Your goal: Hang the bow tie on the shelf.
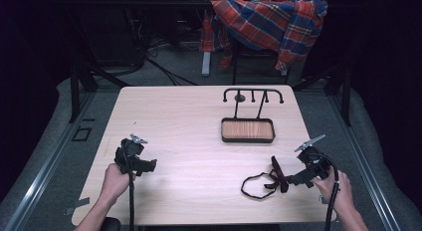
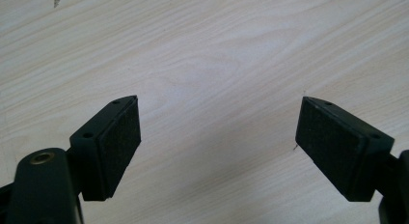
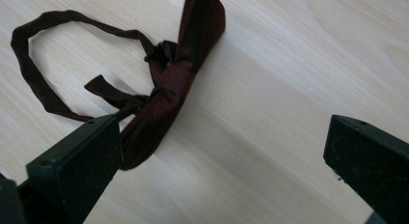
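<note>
We hold the right gripper [image 1: 298, 179] low near the right edge of the table [image 1: 199, 141], toward its front right corner, with its jaws spread wide and nothing between them. The dark red bow tie [image 1: 276, 177] lies flat on the wood just beside that gripper, its knotted part closest to the jaws and its thin strap [image 1: 251, 186] looping out toward the middle of the front edge. In the right gripper view the bow tie [image 3: 169, 84] sits just ahead of one jaw, and bare wood fills the gap between the two. Our left gripper [image 1: 142, 166] rests near the front left corner, well apart from the bow tie, its jaws also spread over bare wood. Between the two grippers the front half of the table gives us open room. A small wooden tray [image 1: 247, 130] with a black hook rack [image 1: 253, 94] stands toward the far right edge.
</note>
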Available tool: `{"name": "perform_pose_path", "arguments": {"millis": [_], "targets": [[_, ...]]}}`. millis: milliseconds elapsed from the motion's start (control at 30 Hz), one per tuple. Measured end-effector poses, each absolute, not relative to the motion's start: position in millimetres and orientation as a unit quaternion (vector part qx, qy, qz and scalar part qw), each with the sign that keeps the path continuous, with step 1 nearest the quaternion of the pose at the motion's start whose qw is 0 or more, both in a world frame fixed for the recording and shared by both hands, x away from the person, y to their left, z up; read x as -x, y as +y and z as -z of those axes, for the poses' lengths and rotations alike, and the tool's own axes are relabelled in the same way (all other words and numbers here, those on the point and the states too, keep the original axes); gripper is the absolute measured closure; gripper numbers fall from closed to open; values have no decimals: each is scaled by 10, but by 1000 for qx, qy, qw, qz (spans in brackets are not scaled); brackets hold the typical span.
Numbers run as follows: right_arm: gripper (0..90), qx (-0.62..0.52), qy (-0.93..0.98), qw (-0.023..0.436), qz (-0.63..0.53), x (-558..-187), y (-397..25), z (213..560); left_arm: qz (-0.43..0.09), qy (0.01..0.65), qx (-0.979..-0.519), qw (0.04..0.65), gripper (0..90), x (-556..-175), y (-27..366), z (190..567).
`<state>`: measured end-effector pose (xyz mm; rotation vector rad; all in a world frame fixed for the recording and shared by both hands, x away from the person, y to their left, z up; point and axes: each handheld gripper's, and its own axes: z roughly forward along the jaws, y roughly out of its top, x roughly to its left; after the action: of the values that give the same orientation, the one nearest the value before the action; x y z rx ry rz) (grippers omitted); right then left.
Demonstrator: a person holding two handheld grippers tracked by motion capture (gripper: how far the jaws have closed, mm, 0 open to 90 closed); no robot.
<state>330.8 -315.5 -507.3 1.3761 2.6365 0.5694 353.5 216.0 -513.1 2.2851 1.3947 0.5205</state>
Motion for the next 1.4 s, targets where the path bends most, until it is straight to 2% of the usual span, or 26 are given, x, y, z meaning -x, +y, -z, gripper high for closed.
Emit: {"name": "perform_pose_path", "arguments": {"millis": [267,500,600,800,1400], "targets": [[0,-414,894,55,-164,-3370,-2976,5098,-169,503,-821,210,163,-3460,2175,5142],[0,-404,901,64,-141,-3336,-2828,5124,-178,504,-816,220,161,-3380,2230,5081],[0,-405,903,56,-131,-3377,-2805,5186,-163,505,-818,223,161,-3384,2217,5106],[0,-417,897,30,-146,-3481,-2804,5225,-165,511,-817,212,163,-3400,2235,5129],[0,-420,896,42,-142,-3497,-2742,5248,-166,510,-815,218,162,-3360,2280,5106]]}}
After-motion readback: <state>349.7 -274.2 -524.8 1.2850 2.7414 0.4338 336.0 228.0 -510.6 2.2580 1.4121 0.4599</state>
